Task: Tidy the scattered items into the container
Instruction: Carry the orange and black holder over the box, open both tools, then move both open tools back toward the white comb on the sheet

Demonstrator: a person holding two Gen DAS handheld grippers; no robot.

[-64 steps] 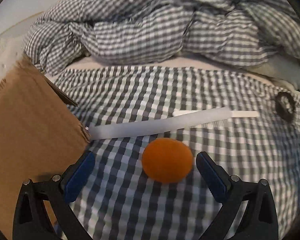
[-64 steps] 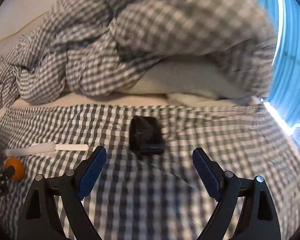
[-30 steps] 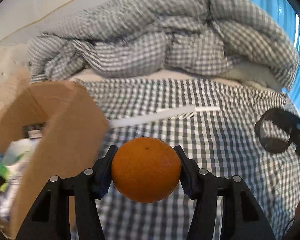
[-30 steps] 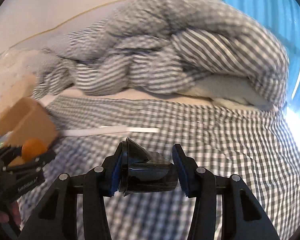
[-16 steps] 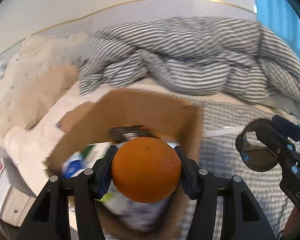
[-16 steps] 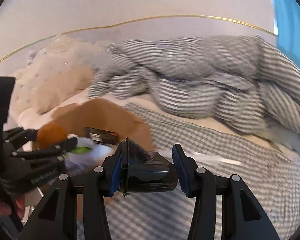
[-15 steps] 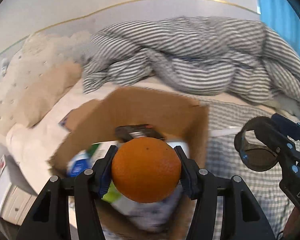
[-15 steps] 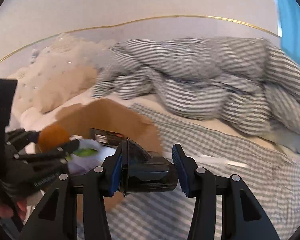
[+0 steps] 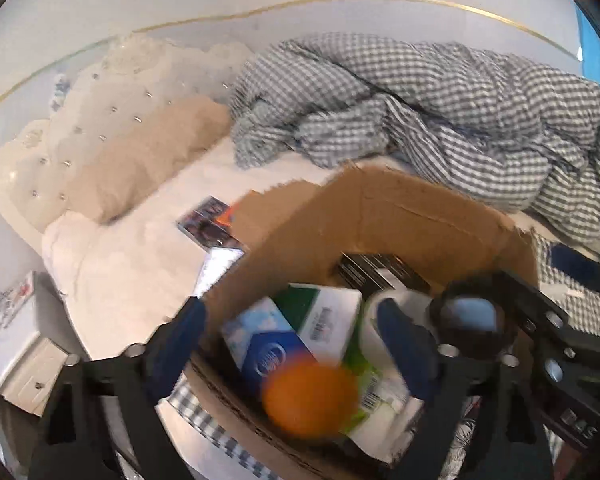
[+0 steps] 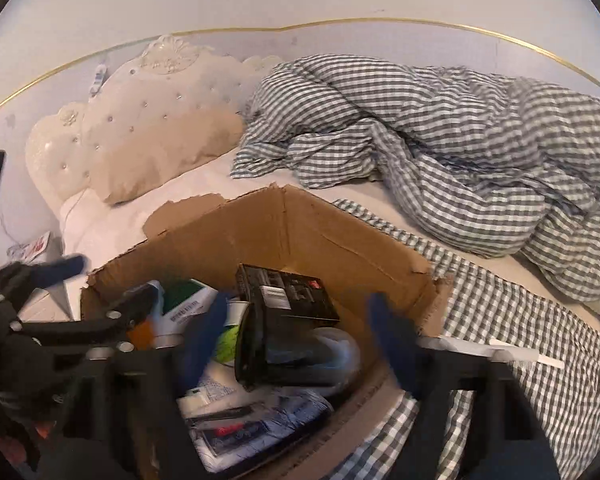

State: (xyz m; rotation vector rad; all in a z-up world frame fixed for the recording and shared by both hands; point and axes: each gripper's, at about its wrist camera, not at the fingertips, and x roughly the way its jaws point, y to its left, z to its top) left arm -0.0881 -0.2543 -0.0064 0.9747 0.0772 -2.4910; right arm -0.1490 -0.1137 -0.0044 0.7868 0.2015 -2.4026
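Both tongs gape over the torn cardboard box [image 9: 400,208]: left tongs [image 9: 292,336] empty, round orange [image 9: 310,398] blurred at 6 o'clock; right tongs [image 10: 300,340] empty, glossy black cup [image 10: 276,356] between.

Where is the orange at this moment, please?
In the left wrist view the orange is blurred, low in the centre, over the packages inside the cardboard box, between the open fingers of the left gripper.

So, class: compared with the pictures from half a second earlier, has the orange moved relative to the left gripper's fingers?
Yes. The orange has left the left gripper, now open, and sits lower, inside the cardboard box.
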